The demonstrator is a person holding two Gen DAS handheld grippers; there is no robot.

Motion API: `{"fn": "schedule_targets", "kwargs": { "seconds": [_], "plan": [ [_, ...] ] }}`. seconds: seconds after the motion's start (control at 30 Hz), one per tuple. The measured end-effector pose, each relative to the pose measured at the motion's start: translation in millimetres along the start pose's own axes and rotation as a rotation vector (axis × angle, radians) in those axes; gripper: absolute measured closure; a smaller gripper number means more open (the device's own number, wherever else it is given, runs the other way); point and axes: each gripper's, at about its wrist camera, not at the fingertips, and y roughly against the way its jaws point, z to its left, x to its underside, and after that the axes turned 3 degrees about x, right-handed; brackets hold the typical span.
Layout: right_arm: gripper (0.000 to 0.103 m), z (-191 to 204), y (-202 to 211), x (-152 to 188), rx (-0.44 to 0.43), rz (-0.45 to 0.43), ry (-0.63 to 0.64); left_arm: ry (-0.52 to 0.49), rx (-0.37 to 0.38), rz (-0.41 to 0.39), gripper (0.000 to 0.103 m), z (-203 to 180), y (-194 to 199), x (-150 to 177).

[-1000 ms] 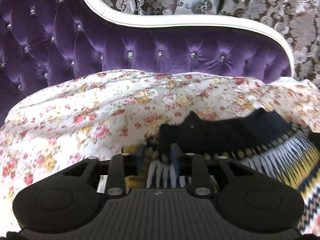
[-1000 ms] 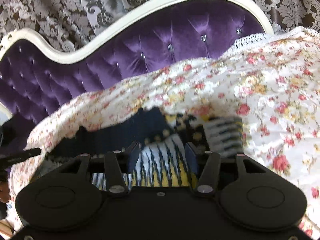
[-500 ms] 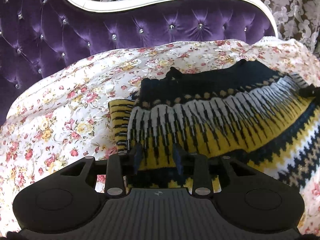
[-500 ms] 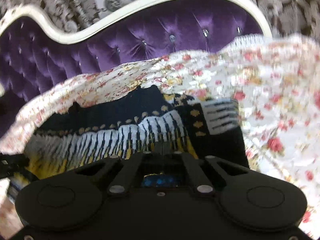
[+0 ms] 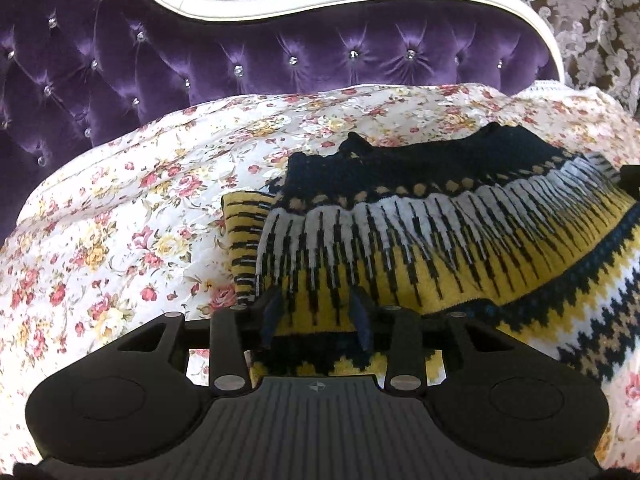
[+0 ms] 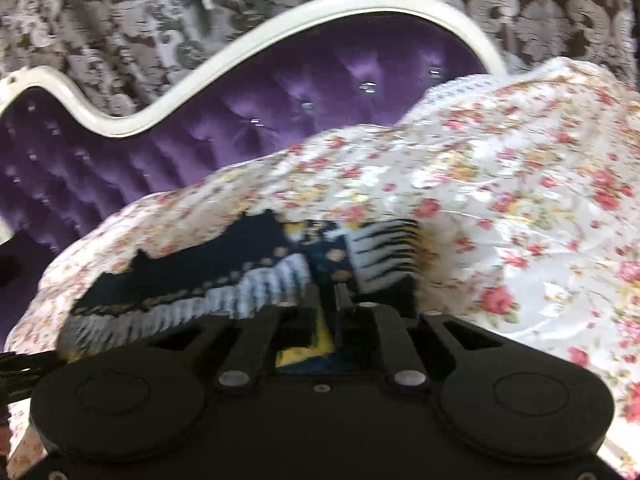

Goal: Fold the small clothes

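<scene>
sweater: black, white and yellow patterned knit sweater on floral bedspread, long axis left-right, directly ahead
left gripper: parted, straddling folded edge
right gripper: nearly closed, pinching knit

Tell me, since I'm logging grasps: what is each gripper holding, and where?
The left gripper is open, holding nothing. The right gripper looks shut on the black, yellow and white patterned knit sweater at its near right edge; blurred.

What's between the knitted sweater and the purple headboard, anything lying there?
Only the flowered bedspread, bare of other things. The left wrist view shows it running from the sweater's dark far edge to the purple headboard.
</scene>
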Motion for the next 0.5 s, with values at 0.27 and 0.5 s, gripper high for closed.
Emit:
{"fn": "schedule_targets", "kwargs": {
  "seconds": [0.27, 0.5],
  "plan": [
    [0.038, 22, -19, 11, -0.038, 0.03, 0.051, 0.03, 0.022, -0.016, 0.061, 3, 0, 1],
    [0.091, 43, -17, 11, 0.066, 0.017, 0.185, 0.041, 0.025, -0.02, 0.059, 3, 1, 0]
  ]
}}
